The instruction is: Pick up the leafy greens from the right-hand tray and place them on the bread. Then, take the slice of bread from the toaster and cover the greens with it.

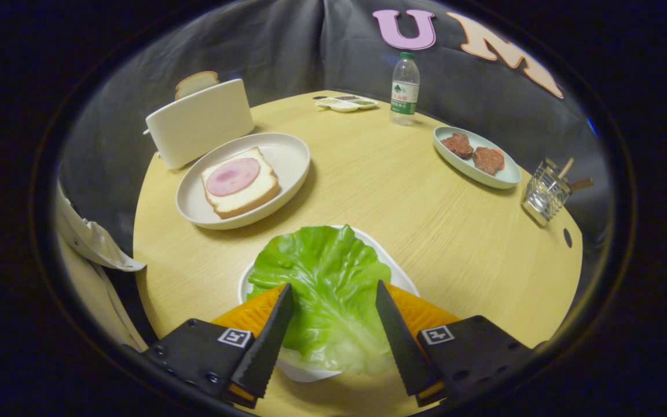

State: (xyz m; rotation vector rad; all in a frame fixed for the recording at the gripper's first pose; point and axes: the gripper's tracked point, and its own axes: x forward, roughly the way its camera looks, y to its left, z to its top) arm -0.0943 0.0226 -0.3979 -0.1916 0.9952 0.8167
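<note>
Gripper view is showing the leafy greens (325,284) lying across a small white tray (394,272), with the gripper (333,339) hovering over them, its two black fingers (268,341) spread wide on either side of the leaf and pressing on nothing. To do this pick well, the person is probably needing to lower the fingers until they are straddling a raised fold near the leaf's middle rib, then close gently so the thin leaf is bunching rather than slipping out or tearing, and to avoid catching the tray rim. Beyond the tray, the target bread (241,184) is sitting on a round white plate (287,159), topped with a pink slice of ham (233,176); just behind the plate the white toaster (200,123) is holding the second slice of bread (196,83), which is poking up from its top. Farther off, a long dish (498,176) is carrying two brown patties (472,153), a wire holder (545,197) is standing near the table (403,214) edge, and a water bottle (405,90) is standing beside a small divided dish (346,103). Writing on the bottle's green label is too small to make out, and the square markers on the gripper body are carrying patterns, not words
</note>
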